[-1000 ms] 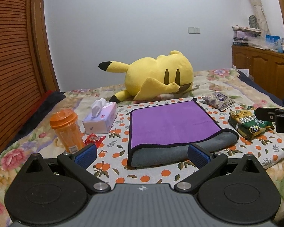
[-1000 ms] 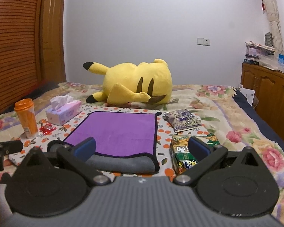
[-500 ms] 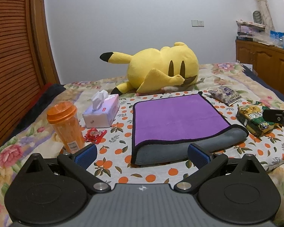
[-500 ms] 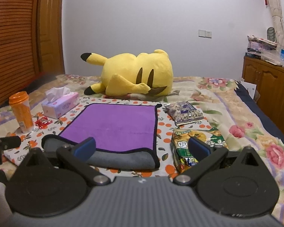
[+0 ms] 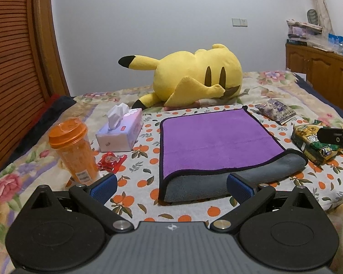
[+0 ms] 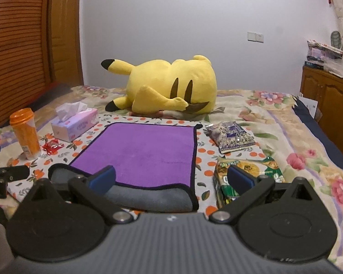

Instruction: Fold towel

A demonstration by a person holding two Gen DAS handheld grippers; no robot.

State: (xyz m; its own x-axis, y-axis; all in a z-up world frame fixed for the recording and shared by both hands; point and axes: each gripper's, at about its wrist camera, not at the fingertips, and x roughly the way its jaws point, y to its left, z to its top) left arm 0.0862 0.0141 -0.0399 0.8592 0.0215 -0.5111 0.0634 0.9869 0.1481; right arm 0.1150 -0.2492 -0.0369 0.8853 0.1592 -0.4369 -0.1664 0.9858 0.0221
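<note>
A towel [image 5: 215,139], purple on top and grey underneath with a black edge, lies folded in half on the orange-print cloth [image 5: 137,173]. Its rounded fold faces me. It also shows in the right wrist view [image 6: 144,153]. My left gripper [image 5: 171,188] is open and empty, held back just short of the towel's near left corner. My right gripper [image 6: 171,178] is open and empty, held back near the towel's near right corner. The right gripper's tip shows at the right edge of the left wrist view [image 5: 336,138].
An orange cup [image 5: 73,150], a red wrapper [image 5: 112,161] and a tissue box [image 5: 121,130] stand left of the towel. A green snack bag [image 6: 247,180] and a purple snack bag [image 6: 231,135] lie to its right. A yellow plush [image 5: 194,77] lies behind it.
Both grippers have drawn back and lowered a little from the towel, staying open. The towel has not moved.
</note>
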